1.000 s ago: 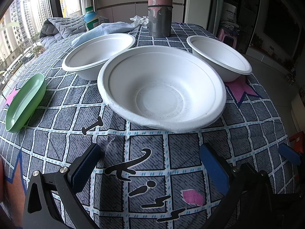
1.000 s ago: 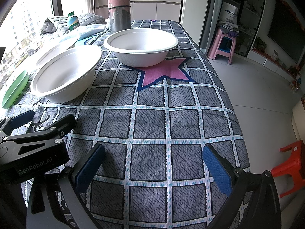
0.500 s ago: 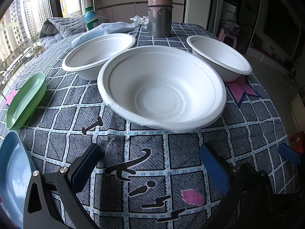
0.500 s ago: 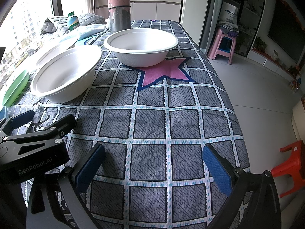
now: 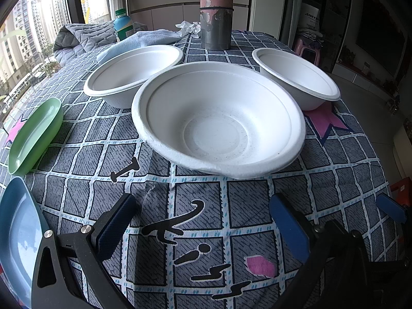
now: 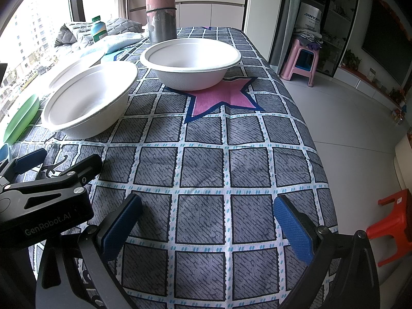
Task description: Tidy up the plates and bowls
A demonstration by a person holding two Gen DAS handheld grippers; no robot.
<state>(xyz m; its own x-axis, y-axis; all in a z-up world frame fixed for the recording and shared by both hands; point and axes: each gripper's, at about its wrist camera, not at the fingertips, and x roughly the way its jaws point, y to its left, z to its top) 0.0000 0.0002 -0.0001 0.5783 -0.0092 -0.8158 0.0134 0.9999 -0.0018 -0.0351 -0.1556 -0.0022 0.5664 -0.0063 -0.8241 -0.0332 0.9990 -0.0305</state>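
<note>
Three white bowls stand on the patterned tablecloth: a near one point(image 5: 219, 121), a far left one point(image 5: 134, 70) and a right one point(image 5: 296, 77). The near bowl point(image 6: 90, 100) and right bowl point(image 6: 191, 63) also show in the right wrist view. A green plate point(image 5: 34, 134) lies at the left, and a blue plate point(image 5: 19, 234) lies at the near left edge. My left gripper point(image 5: 203, 221) is open and empty, just short of the near bowl. My right gripper point(image 6: 208, 221) is open and empty over bare cloth, with the left gripper point(image 6: 33, 177) beside it.
A tall metal and pink cylinder point(image 5: 216, 13) stands at the back. A folded blue cloth point(image 5: 144, 40), a bottle point(image 5: 123, 27) and a quilt point(image 5: 82, 37) lie at the back left. The table's right edge point(image 6: 316, 149) drops to the floor, with a pink stool point(image 6: 301, 61) and a red stool point(image 6: 391, 221).
The blue plate has come into the left wrist view at the near left edge. Both grippers have stayed in place and open.
</note>
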